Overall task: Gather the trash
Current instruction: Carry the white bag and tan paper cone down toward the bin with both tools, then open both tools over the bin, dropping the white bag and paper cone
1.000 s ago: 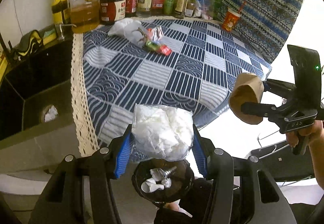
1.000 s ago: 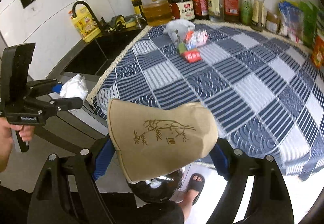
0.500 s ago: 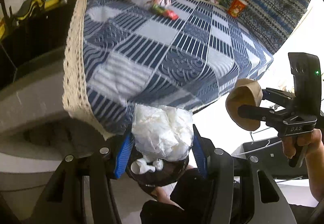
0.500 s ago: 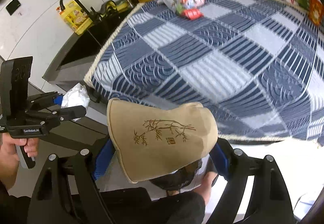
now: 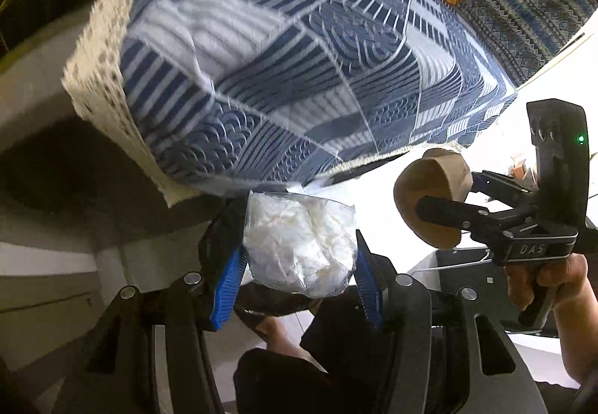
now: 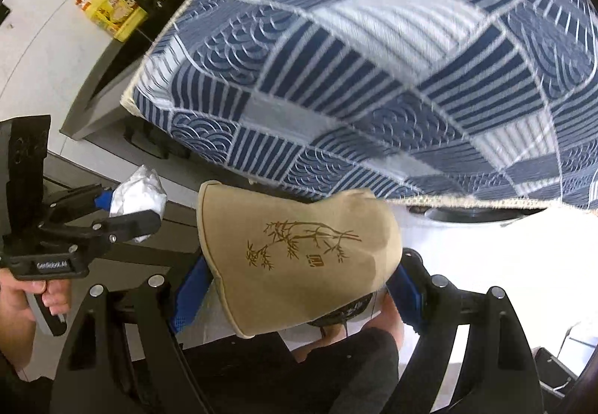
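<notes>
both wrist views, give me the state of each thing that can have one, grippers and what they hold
left gripper: shut on the bag of white tissue
bag of white tissue: crumpled, held off the table
right gripper: shut on the tan paper cup
tan paper cup: squashed out of shape, held below the table edge
tablecloth: spread over the table, edge hanging down

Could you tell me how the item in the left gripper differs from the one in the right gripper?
The clear bag of white crumpled tissue is translucent and wrinkled; the tan bamboo-print pouch is opaque and smooth. The pouch looks wider, spreading its jaws further. Both are clamped between blue pads, off the table's edge.
</notes>
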`<state>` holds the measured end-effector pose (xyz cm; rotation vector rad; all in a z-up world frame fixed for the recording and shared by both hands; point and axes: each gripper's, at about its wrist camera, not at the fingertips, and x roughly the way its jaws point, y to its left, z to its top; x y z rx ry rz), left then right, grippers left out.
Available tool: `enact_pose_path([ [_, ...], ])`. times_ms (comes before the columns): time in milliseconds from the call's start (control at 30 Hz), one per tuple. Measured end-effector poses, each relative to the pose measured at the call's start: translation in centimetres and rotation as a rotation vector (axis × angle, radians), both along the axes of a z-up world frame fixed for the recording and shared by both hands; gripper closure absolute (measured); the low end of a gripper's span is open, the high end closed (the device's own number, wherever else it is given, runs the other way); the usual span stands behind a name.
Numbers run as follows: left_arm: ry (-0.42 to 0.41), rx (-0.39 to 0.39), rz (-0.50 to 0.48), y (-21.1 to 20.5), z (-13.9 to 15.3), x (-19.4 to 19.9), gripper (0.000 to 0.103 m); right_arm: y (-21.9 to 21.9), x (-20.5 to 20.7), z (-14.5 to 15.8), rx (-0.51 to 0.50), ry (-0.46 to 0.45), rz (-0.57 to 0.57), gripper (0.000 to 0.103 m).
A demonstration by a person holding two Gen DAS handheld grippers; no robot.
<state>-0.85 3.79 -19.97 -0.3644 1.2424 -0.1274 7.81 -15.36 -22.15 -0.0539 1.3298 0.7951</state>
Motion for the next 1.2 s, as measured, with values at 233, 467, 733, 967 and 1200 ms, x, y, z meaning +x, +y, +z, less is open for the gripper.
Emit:
enact_pose_path([
  [233,0.085,-0.028,0.039,-0.8,-3.8,-0.4,0.051,-0.8,-0.2,-2.6,0.002,0.065,-0.095,0.021],
  [467,0.174,-0.066,0.099,-0.9,-7.7,-1.0,0.051,-1.1,0.4,-5.6,0.01,0.185,-0.17,0.021],
  [733,0.238,-0.096,0.174,-0.6,-10.5,-1.1,0.051,-1.3,0.9,-9.2,0.015,0.353,-0.284,0.021],
  [967,0.256,-0.094,0.204,-0.7,-11.3,-0.8,0.051,-0.6,1.5,-10.5,0.0,0.392,-0.281,0.021],
  [1200,0.268,-0.105,0.237,0.0,-11.3,-0.3,0.026,-0.3,2.3,-10.6,0.028,0.436,-0.294,0.009],
])
